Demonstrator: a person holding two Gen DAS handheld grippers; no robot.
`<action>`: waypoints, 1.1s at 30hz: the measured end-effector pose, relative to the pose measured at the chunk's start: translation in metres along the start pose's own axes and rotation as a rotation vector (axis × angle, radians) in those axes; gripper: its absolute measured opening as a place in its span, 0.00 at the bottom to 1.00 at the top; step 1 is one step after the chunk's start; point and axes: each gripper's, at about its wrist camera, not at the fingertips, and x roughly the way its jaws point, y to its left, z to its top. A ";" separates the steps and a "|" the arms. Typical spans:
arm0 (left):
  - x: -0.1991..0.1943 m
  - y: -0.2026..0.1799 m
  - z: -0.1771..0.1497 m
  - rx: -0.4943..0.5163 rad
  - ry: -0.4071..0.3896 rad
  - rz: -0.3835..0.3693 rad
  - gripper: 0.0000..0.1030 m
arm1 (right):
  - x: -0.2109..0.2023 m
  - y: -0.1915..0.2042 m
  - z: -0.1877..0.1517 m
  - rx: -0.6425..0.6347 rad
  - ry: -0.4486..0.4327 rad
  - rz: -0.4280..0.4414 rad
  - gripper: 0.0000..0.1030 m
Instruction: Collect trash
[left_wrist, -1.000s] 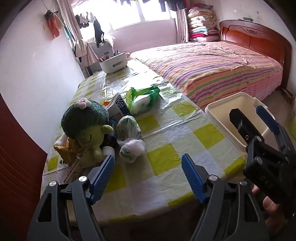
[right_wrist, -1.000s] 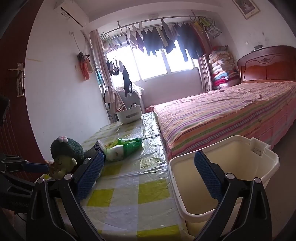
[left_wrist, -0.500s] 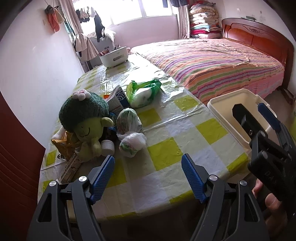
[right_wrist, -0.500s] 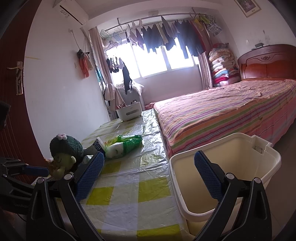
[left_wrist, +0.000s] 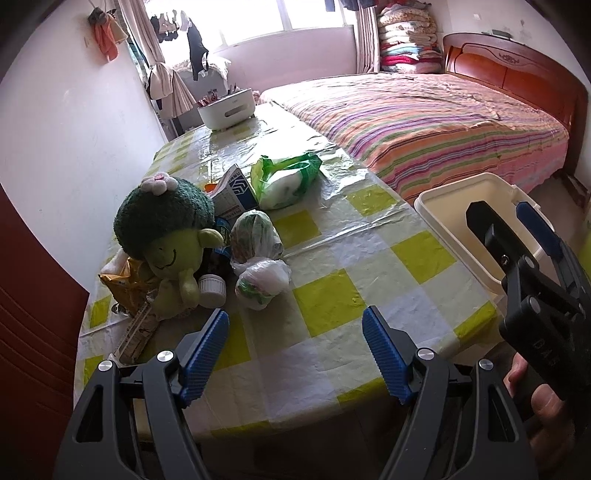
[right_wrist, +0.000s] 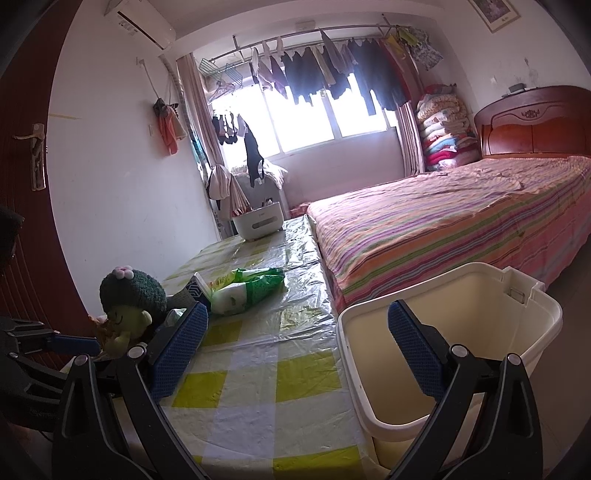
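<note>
So both grippers are hanging back at the near end of the desk (left_wrist: 373, 254) with the yellow-and-white checked plastic cover, nothing picked up yet. The left gripper (left_wrist: 295, 347) has its blue-padded jaws wide apart and empty, aimed at the clutter on the left side of the desk. The right gripper (right_wrist: 297, 350) is the same deal, jaws apart and holding nothing, hovering over the desk corner next to the cream plastic bin (right_wrist: 476, 321).

The bin sits on the floor, squeezed between the desk edge and the striped bed (left_wrist: 436, 125), rim just below desk level. I'd guess that's on purpose so stuff can go straight in from the desk.

The trash is bunched near the wall: two knotted clear plastic bags with green scraps inside (left_wrist: 260, 262), a white bottle cap (left_wrist: 212, 290), a crinkly gold snack wrapper (left_wrist: 123, 284), and a blue-and-white paper carton (left_wrist: 236, 192). A green broccoli plush toy (left_wrist: 166, 236) sits right in the pile, leaning on the wrapper, so it'll get in the way. Further back there's a green-and-white tissue pack (left_wrist: 286, 179), maybe not trash.

The nearest bag looks like the easy first grab for the left side. Soft and squishy, so pinch the knot.
</note>
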 end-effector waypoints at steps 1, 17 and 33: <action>0.001 0.003 0.002 0.000 0.004 -0.002 0.71 | 0.000 0.000 0.000 0.000 0.000 0.001 0.94; 0.005 -0.002 0.000 0.013 0.027 -0.008 0.71 | 0.002 0.001 -0.001 0.008 0.007 0.005 0.94; 0.003 0.000 0.001 -0.005 0.023 -0.011 0.71 | 0.003 0.002 -0.001 0.005 0.011 0.007 0.94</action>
